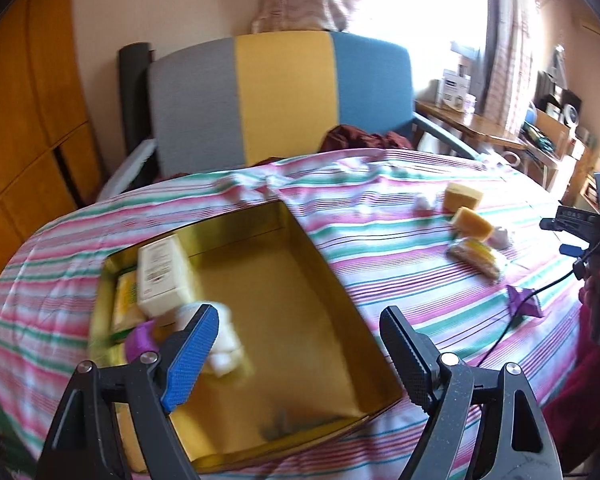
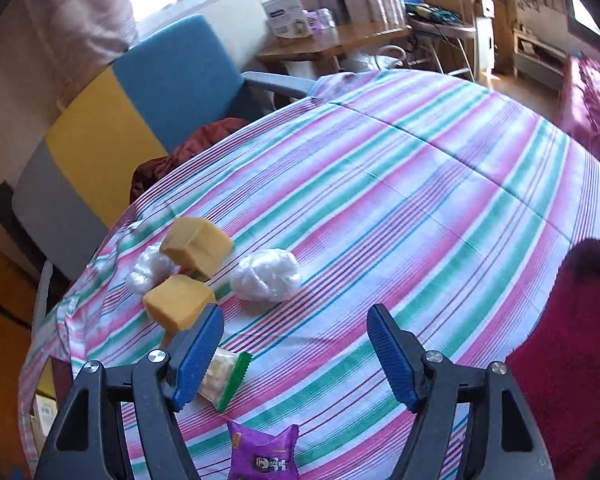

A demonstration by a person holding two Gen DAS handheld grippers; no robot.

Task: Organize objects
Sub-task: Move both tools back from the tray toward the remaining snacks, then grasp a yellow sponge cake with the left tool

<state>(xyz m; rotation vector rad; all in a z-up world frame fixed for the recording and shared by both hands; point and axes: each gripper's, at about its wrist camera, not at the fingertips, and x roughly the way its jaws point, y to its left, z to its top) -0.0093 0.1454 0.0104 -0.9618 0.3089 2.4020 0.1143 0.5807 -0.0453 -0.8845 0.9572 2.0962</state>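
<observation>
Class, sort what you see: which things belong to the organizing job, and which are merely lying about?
Job:
gold tin
cream box
two yellow sponges
white bundles
purple packet
green-edged packet
both open tongs

Lying about:
striped chair
maroon cloth
wooden desk

ahead of my left tongs, past the striped cloth (image 1: 380,216), a grey, yellow and blue chair (image 1: 284,92) with a maroon garment (image 1: 360,140) on its seat. right of it a cluttered wooden desk (image 1: 472,124) under the bright window (image 1: 420,8).
</observation>
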